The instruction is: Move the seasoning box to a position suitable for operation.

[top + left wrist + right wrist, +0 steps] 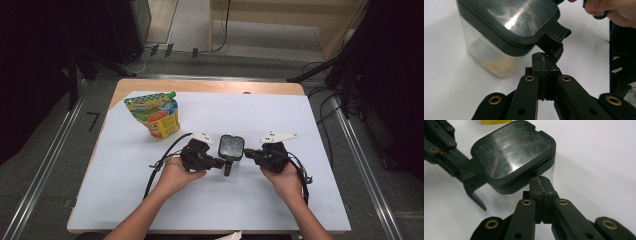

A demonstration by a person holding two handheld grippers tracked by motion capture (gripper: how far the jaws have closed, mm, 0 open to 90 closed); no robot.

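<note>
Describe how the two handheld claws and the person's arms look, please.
Both the left claw and the right claw are black, with linked bars joined by brass-coloured rivets. Each carries a pale three-cornered plate on top and trails a black cable. The forearms are bare; no sleeves or gloves are visible.

- One clear container (231, 146) with a dark lid, mid-tabletop (300, 200).
- One yellow-green spouted pouch (155, 116), at about ten o'clock from the container.
- Two handheld grippers: left gripper (220, 163) and right gripper (248, 152), flanking the container at nine and three o'clock.
</note>
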